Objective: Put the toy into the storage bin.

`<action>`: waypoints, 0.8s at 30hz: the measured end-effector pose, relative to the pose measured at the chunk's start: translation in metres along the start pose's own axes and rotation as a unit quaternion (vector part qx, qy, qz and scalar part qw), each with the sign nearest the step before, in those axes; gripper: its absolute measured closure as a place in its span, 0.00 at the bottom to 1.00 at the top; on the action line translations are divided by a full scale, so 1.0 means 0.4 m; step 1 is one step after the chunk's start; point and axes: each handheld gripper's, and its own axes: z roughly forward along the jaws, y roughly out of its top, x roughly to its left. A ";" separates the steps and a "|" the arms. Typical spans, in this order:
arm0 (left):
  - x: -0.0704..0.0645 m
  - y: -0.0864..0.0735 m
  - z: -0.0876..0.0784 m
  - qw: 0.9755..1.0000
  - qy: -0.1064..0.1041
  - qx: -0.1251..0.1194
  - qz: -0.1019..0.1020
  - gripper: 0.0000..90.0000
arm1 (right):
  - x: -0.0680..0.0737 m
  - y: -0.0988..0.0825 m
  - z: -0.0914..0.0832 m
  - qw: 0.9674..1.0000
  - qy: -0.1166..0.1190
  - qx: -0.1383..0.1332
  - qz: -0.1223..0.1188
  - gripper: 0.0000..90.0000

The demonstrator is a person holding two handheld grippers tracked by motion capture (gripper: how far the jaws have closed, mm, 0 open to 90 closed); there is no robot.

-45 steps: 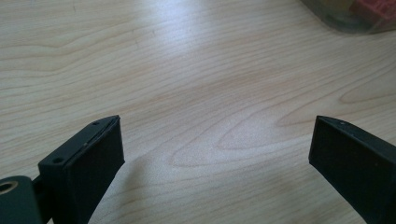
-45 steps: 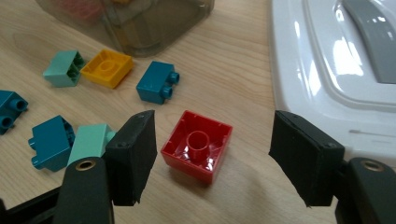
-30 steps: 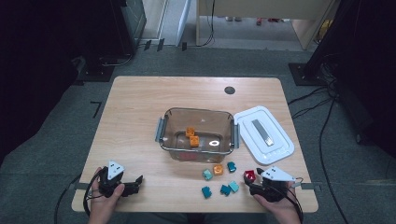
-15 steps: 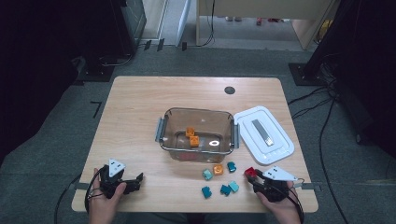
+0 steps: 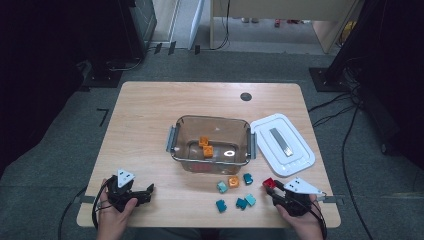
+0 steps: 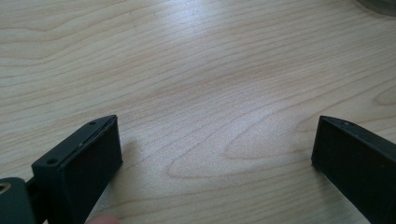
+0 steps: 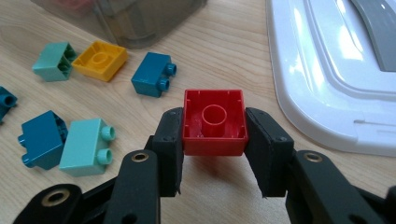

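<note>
Wood table (image 5: 150, 125), clear tub (image 5: 212, 145) at centre, white lid (image 5: 282, 145) right. R gripper (image 7: 215, 128) just closed, pinching red block (image 7: 215, 122) near lid; L gripper (image 6: 215, 154) spread, near-left, nothing between jaws

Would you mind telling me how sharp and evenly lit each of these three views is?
High view: the table is evenly lit against dark surroundings, with a bright glare spot inside the clear bin. Left gripper view: soft sheen on the wood, jaws slightly blurred. Right gripper view: the red block is sharp with a shadow beneath it, and the white lid looks washed out.
</note>
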 end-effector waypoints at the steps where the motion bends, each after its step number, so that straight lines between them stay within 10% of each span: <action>1: 0.000 0.000 0.000 1.000 0.000 0.000 0.000 0.02 | 0.001 0.001 -0.002 1.000 0.002 -0.001 -0.002 0.67; 24: 0.001 0.002 0.001 1.000 0.001 0.001 0.000 0.02 | 0.004 0.094 -0.088 0.998 0.038 -0.042 -0.009 0.67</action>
